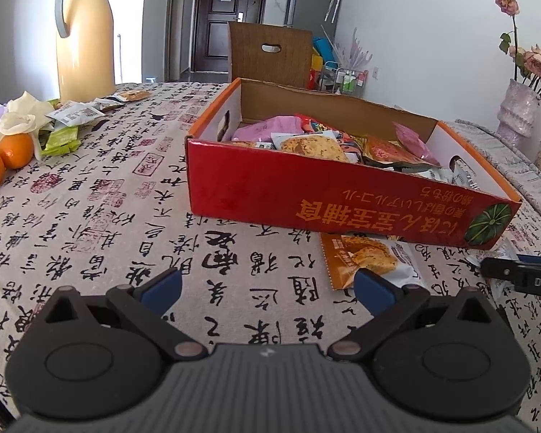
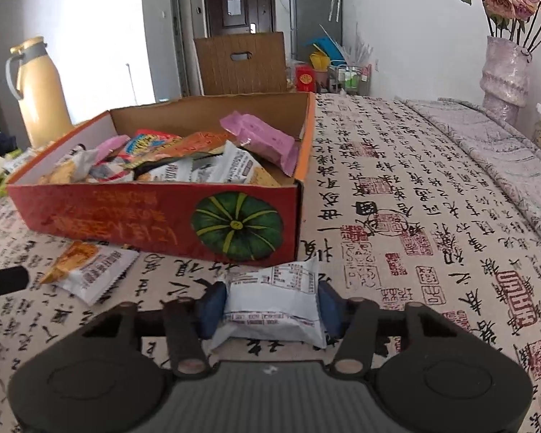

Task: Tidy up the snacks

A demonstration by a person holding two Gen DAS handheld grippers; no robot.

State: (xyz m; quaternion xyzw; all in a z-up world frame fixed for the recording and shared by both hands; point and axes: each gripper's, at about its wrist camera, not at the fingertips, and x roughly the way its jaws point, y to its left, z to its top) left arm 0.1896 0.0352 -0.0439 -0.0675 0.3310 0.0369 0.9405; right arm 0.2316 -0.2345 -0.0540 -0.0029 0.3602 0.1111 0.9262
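Nearest in the right wrist view, a white snack packet [image 2: 276, 305] is seen lying on the tabletop [image 2: 396, 216], pinched between the blue pads [image 2: 212, 308] of the right claw [image 2: 272, 306]; jaws are set narrow, both pads pressed against the pkt's sides. No earlier view given, so nothing can be said re: motion. Just beyond the pkt the red cardboard box [image 2: 155, 223] is found, its near wall w/ a green pumpkin print directly ahead of the claw. An orange-and-white packet [image 2: 86, 270] is seen flat on the cloth, left of the claw, close to the box's front wall.

In the left wrist view the left claw [image 1: 267, 285] is held wide open over the cloth, nothing betw. its pads. The same orange-and-white pkt lies just ahead on its right, one end tucked under the box edge.

The box is filled w/ mixed snack pkts, a pink packet [image 2: 261, 140] lying on top. Further left, oranges [image 1: 14, 149] and loose green and white wrappers [image 1: 72, 122] are noted, then a yellow thermos jug [image 1: 84, 36]. Far right, a vase of dried roses [image 2: 505, 72] is seen by the wall. A wooden chair back [image 2: 240, 63] stands behind the tabletop.
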